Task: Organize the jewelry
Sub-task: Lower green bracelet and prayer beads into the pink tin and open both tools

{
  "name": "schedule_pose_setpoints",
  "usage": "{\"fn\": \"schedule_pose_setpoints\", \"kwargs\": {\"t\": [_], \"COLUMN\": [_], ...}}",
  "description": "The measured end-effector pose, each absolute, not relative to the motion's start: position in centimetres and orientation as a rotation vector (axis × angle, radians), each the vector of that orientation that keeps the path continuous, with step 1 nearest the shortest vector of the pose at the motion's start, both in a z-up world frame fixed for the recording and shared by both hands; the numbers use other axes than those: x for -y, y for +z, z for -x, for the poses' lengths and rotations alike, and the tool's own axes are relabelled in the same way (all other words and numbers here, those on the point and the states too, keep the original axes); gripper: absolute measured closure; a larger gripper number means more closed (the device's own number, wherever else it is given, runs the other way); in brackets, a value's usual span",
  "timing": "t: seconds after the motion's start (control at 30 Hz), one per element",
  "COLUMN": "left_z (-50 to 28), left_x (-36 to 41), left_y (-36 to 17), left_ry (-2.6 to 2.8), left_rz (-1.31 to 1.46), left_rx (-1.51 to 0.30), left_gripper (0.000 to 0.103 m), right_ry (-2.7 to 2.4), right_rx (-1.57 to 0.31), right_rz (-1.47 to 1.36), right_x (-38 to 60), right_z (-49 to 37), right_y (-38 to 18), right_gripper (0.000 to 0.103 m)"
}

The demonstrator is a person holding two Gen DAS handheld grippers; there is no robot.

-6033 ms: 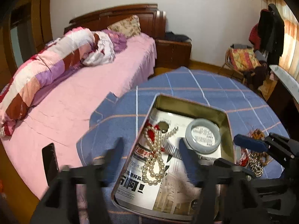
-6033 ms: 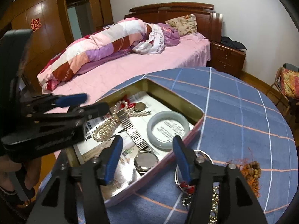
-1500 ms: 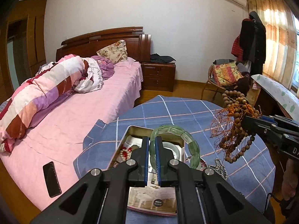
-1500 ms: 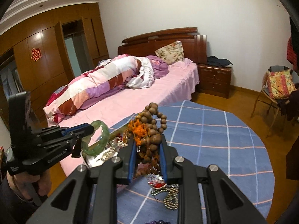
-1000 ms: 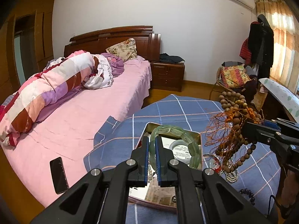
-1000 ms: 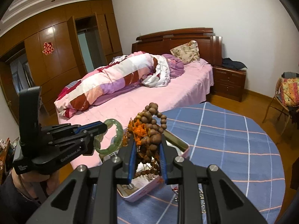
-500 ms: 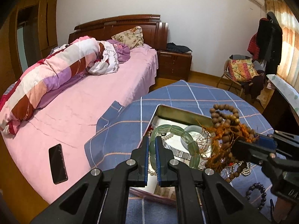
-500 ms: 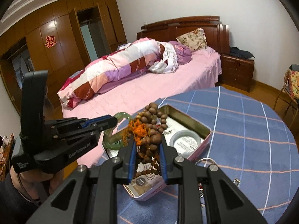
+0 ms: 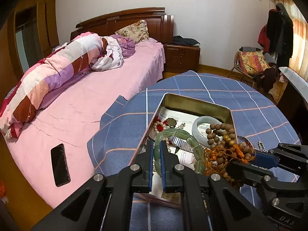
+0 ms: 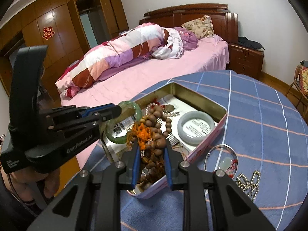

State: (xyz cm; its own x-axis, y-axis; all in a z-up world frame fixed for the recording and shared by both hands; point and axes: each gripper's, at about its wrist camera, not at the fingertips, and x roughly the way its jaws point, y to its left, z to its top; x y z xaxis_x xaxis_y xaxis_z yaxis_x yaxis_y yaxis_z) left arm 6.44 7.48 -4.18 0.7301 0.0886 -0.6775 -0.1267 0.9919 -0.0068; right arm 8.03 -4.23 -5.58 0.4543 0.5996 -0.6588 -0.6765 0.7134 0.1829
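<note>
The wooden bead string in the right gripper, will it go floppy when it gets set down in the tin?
Probably floppy: the wooden bead string bunches and droops around the right gripper. Its orange tassel may snag other jewelry in the tin.

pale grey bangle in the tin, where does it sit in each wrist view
Left wrist view: the pale grey bangle lies right of centre, in the tin's far right corner, partly behind the wooden bead string.
Right wrist view: the bangle lies just right of centre, against the tin's right wall.
Shared landmark: the tin.
</note>
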Motion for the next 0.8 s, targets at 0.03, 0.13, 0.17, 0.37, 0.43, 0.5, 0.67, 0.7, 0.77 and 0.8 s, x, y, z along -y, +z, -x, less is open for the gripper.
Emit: {"fn": "schedule_pose_setpoints", "kwargs": {"t": [0.03, 0.13, 0.17, 0.37, 0.43, 0.5, 0.67, 0.7, 0.77, 0.8], "left_z": [-6.4, -6.5, -6.5, -6.7, -6.8, -6.8, -6.8, -6.8, -6.9, -6.9], "left_x": [-7.4, -7.4, -7.4, -7.7, -7.6, -7.6, -7.6, -7.6, -7.6, -7.7], "left_y": [-4.2, -4.3, -4.3, -4.5, -4.6, -4.7, -4.8, -4.9, -5.0, -5.0], "left_ry": [0.117, 0.116, 0.117, 0.119, 0.120, 0.120, 0.119, 0.120, 0.120, 0.120], "left_rz": [0.051, 0.050, 0.049, 0.050, 0.050, 0.049, 0.046, 0.045, 0.042, 0.042], "left_rx": [-0.744, -0.747, -0.748, -0.754, -0.757, -0.760, -0.767, -0.769, -0.772, -0.775], "left_gripper": [0.098, 0.098, 0.098, 0.098, 0.098, 0.098, 0.098, 0.098, 0.098, 0.098], "right_ry": [0.788, 0.786, 0.786, 0.787, 0.788, 0.788, 0.789, 0.789, 0.789, 0.789], "right_rx": [-0.768, -0.770, -0.770, -0.780, -0.785, -0.788, -0.796, -0.798, -0.803, -0.806], "right_rz": [0.112, 0.115, 0.114, 0.124, 0.127, 0.130, 0.136, 0.138, 0.143, 0.145], "right_x": [4.3, 4.2, 4.3, 4.0, 3.9, 3.7, 3.7, 3.6, 3.5, 3.2], "right_z": [-8.0, -8.0, -8.0, -8.1, -8.2, -8.3, -8.4, -8.4, -8.3, -8.3], "right_y": [-5.6, -5.7, -5.7, -6.2, -6.4, -6.5, -6.6, -6.7, -6.8, -6.9], "right_gripper": [0.078, 0.078, 0.078, 0.078, 0.078, 0.078, 0.078, 0.078, 0.078, 0.078]}}
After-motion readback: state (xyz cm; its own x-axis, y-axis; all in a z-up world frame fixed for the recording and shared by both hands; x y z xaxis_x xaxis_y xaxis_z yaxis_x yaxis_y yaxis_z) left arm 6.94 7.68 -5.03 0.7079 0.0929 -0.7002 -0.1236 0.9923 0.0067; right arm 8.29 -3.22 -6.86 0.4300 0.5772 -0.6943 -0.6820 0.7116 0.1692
